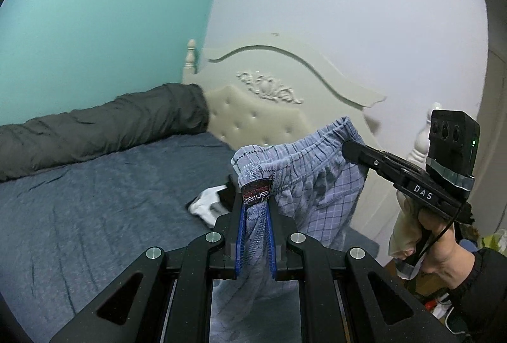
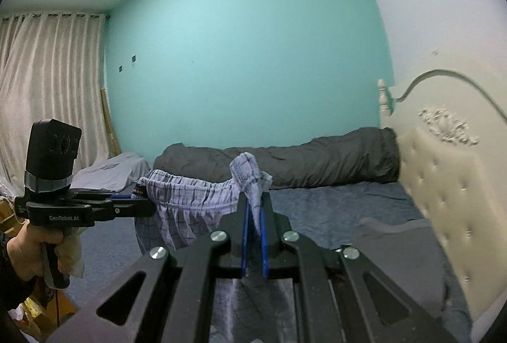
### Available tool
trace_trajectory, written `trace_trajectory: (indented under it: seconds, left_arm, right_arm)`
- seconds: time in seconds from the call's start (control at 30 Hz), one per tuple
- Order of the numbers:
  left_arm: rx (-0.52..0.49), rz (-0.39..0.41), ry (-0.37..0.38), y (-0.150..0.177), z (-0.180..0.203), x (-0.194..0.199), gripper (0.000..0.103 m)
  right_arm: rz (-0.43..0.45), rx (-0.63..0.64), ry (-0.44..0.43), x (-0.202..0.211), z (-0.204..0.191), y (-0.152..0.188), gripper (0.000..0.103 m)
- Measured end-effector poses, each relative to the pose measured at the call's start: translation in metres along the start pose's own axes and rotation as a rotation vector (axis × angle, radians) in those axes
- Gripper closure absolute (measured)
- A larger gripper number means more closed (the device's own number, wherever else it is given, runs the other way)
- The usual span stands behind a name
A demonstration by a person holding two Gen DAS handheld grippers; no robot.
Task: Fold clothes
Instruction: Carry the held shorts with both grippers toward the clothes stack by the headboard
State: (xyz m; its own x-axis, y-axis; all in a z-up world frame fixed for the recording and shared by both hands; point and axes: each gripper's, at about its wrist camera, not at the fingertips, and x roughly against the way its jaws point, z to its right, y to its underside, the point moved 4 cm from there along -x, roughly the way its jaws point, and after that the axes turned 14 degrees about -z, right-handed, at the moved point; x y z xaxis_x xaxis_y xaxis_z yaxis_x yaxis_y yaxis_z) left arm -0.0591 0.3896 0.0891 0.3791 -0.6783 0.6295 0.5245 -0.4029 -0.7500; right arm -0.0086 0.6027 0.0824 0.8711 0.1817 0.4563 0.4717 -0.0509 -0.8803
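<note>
**Plaid boxer shorts held up by the waistband between two grippers**

The left gripper (image 1: 255,184) is clamped on one end of the elastic waistband of a pair of pale blue plaid boxer shorts (image 1: 317,184), right at the dark brand label; bunched cloth fills the gap between its blue-lined fingers (image 1: 242,235) and hangs down below them. To its right, the right gripper (image 2: 253,200) pinches the other end of the same waistband — a knot of fabric sticks up above its tips. In the right wrist view the waistband runs slack from this gripper across to the left one, and the legs of the shorts hang free below, above the blue quilted bed (image 1: 79,216).

Ahead of the left gripper and lower lies a small white and black garment (image 1: 207,205) on the bed — too blurred to name. Beyond both grippers a rolled dark grey duvet (image 2: 301,159) lies along the teal wall (image 2: 237,42), its end against the cream tufted headboard (image 1: 263,118). A person's hand (image 1: 440,248) grips the right gripper's handle.
</note>
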Motion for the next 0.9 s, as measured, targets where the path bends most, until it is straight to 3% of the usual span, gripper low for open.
trace_trajectory:
  seconds: [0.47, 0.9]
  left_arm:
    - [-0.055, -0.039, 0.062, -0.039, 0.068, -0.058, 0.091]
    - [-0.074, -0.104, 0.047, -0.08, 0.083, -0.135, 0.091]
  right_arm:
    - [0.043, -0.051, 0.093, 0.07, 0.065, 0.015, 0.097]
    - [0.032, -0.11, 0.132, 0.068, 0.136, 0.024, 0.097]
